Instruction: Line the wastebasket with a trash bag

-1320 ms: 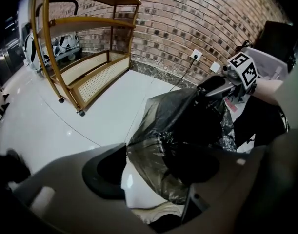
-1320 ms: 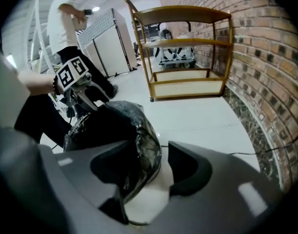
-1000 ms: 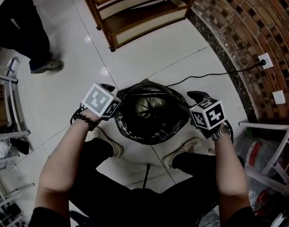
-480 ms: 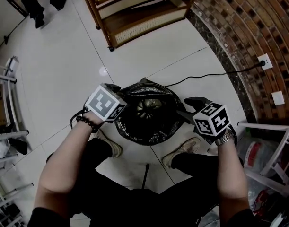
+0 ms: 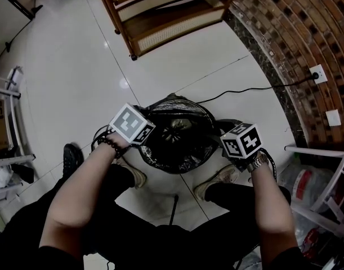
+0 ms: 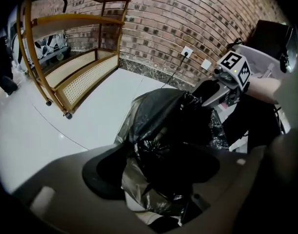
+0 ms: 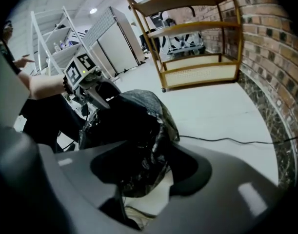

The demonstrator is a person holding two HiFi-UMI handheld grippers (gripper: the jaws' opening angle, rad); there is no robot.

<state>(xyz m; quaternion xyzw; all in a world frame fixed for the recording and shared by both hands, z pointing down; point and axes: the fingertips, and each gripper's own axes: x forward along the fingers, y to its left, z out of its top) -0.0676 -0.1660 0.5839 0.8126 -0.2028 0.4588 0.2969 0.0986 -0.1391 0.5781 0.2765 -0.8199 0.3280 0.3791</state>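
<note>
Standing over the job, I work a black trash bag (image 5: 177, 151) into a round wastebasket on the white tiled floor (image 5: 76, 66), just ahead of my shoes (image 5: 217, 179). The basket is upright with its mouth to the ceiling, its own wall hidden under the film. My left claw (image 5: 151, 133) sits at the left edge of the mouth and my right claw (image 5: 221, 133) at the right edge, squarely opposite, with the opening between them and neither nearer than the other.

Seen along the left claw's own jaws, they are pinched on a crumpled fold of bag at the rim. The right claw's jaws have just been closing, and bunched black film fills the gap between them, so I judge that side gripped as well, on a thick wad.

Inside, the bag hangs open, its gathered bottom seam (image 5: 174, 128) showing and nothing in it. By my reckoning the next move turns on drawing each side outward and down, away from the centre, so that the film folds over the lip.

A wooden shelf unit (image 5: 160, 16), a brick wall (image 5: 295, 38) and a black cable (image 5: 245, 90) stand beyond.
</note>
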